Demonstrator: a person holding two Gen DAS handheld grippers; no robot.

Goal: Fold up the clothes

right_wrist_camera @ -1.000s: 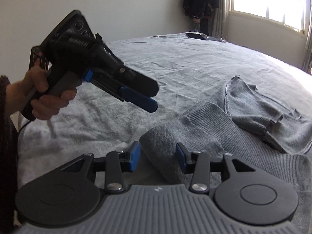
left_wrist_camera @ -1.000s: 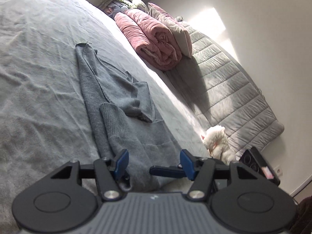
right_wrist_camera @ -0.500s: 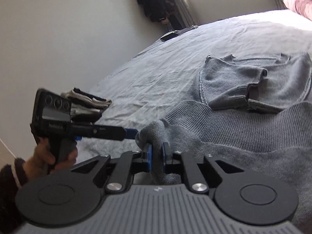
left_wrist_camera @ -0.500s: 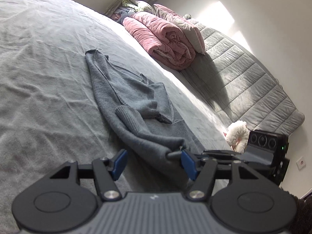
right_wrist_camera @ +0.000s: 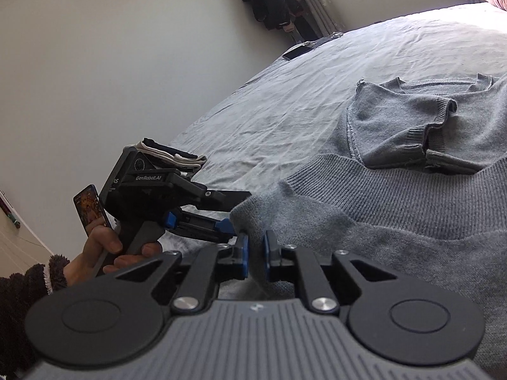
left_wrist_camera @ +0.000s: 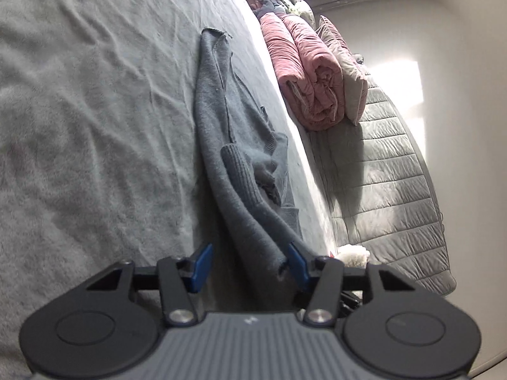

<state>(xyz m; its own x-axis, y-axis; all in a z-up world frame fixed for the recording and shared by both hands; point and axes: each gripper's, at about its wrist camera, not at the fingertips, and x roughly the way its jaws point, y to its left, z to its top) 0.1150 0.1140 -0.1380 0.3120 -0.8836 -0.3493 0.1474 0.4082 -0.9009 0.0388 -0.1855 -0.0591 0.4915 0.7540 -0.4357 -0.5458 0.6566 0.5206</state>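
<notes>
Bed (right_wrist_camera: 317, 95) covered by a wrinkled pale grey sheet, filling most of both views. Grey knit sweater (right_wrist_camera: 412, 164) lies on it at right of the right wrist view, sleeves folded across the chest, near hem raised off the sheet. Small stack of folded dark and white garments (right_wrist_camera: 172, 153) at centre left. Dark flat item (right_wrist_camera: 296, 52) at the far edge, upper centre. Rolled pink duvet (left_wrist_camera: 307, 72) in the left wrist view, upper right.

Matt ribbed-knit grey sweater (right_wrist_camera: 396, 196) on soft, creased cloth bedspread (left_wrist_camera: 79, 126)
</notes>
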